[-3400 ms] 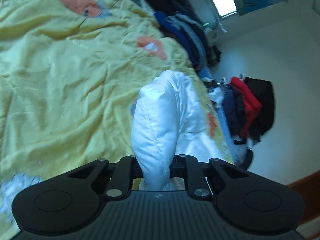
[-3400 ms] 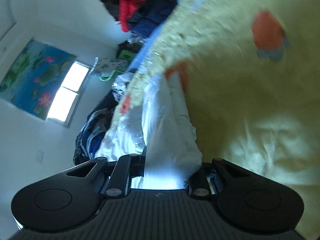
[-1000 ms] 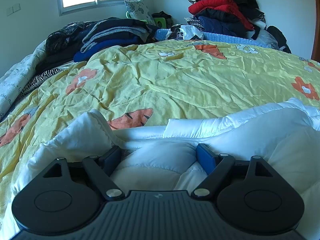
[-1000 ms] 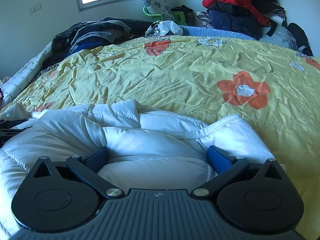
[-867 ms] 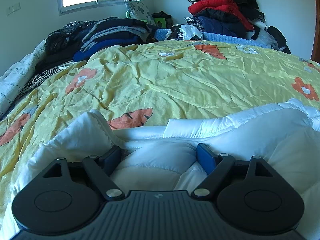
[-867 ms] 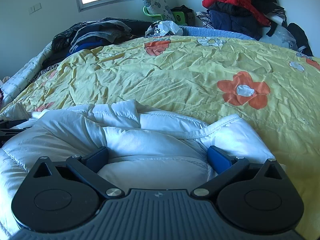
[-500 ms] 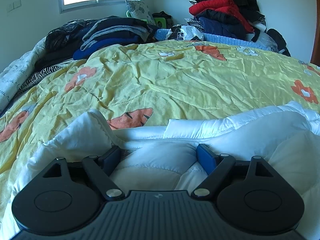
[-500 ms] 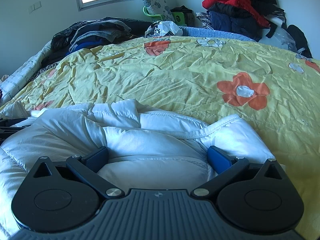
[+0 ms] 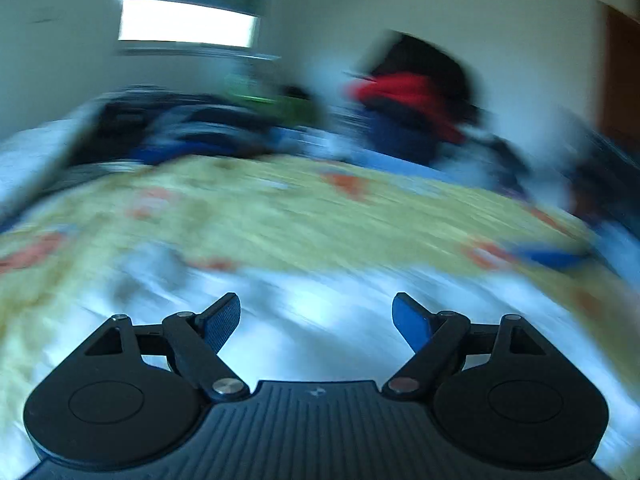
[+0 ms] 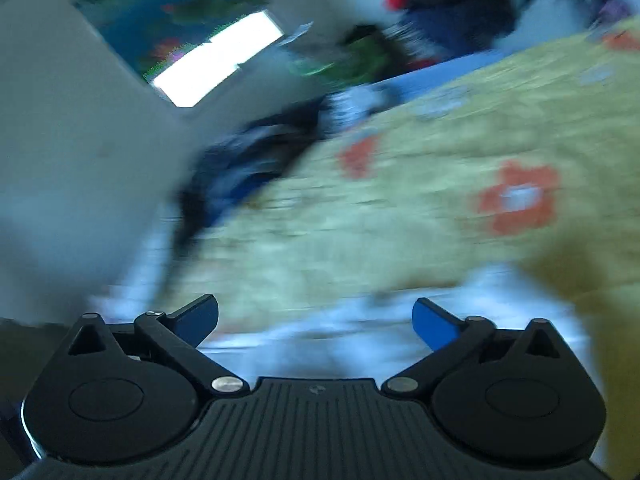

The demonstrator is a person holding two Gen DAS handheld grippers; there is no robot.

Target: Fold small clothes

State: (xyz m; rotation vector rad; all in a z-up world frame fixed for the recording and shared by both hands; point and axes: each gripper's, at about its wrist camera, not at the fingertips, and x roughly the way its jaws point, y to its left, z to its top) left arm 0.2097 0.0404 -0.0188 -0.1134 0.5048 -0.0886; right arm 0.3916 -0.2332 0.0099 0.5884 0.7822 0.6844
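Both the left gripper (image 9: pixel 316 312) and right gripper (image 10: pixel 315 316) are hovering with fingers spread wide and gripping nothing, the puffy white quilted garment (image 9: pixel 320 320) lying just below them on the yellow flowered bedspread (image 9: pixel 280 216) (light, soft, probably slippery, so best pinched at a stitched hem).

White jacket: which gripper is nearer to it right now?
Left, narrowly. The open left gripper hangs right over the white jacket; the open right gripper sits at the jacket's edge. Blur limits certainty.

The white padded garment (image 9: pixel 320 320) lies blurred on the yellow flowered bedspread (image 9: pixel 280 216), held by nothing.
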